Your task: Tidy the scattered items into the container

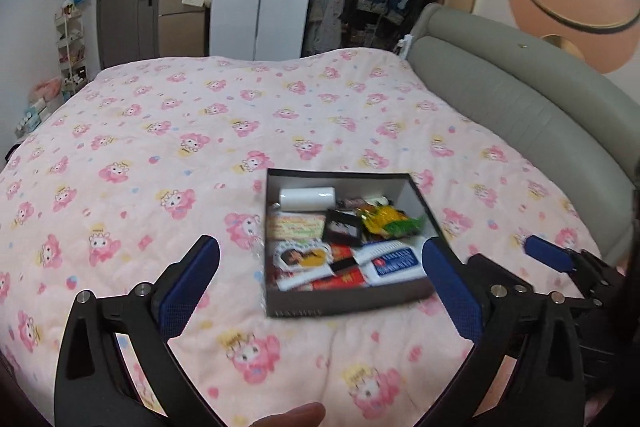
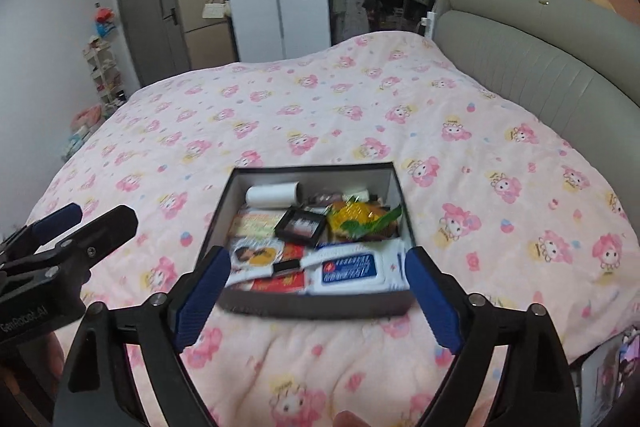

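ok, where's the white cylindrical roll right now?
In both wrist views, the white cylindrical roll lies inside the dark cardboard box, at its far-left corner, just beyond the small black case.

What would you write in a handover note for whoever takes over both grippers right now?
Left gripper: open, nothing between its fingers.
Right gripper: open, also empty, hanging above the near end of the box.
The box sits on the pink bedspread. Inside it are a white roll, a black case, yellow and green snack packets, a wipes pack and some cards and packets.
Done: the items in view are in the box; none lies loose on the bedspread in either view.
Left: probably nothing except checking the parts of the bed outside these views.
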The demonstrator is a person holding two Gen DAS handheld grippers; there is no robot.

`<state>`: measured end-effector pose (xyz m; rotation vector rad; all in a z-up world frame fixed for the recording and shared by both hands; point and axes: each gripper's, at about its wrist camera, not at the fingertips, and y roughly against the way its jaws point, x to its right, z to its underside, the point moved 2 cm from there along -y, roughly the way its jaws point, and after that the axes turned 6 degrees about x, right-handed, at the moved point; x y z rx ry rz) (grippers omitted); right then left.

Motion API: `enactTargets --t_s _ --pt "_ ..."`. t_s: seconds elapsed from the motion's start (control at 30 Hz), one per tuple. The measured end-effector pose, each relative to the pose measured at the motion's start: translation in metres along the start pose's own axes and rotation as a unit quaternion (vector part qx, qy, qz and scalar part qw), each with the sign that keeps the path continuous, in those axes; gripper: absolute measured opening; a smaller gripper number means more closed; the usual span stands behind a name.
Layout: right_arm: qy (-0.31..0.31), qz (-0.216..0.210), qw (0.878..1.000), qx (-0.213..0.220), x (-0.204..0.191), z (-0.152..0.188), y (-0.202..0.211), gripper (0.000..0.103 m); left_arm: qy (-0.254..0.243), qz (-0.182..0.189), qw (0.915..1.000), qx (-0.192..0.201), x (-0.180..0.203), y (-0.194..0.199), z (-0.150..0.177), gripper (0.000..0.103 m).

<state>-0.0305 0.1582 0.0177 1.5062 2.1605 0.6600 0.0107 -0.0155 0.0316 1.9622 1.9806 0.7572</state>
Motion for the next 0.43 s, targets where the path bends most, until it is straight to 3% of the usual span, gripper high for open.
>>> enactTargets --t_s 0.33,0.43 --pt "-0.024 0.025 0.999 0.025 0.011 0.046 0.052 0.089 -0.005 0.024 0.9997 0.009 0.019 0.054 0.043 0.102" --pt "-0.042 0.043 0.998 0.031 0.02 0.059 0.061 0.089 -0.008 0.015 0.9998 0.007 0.02 0.06 0.056 0.102"
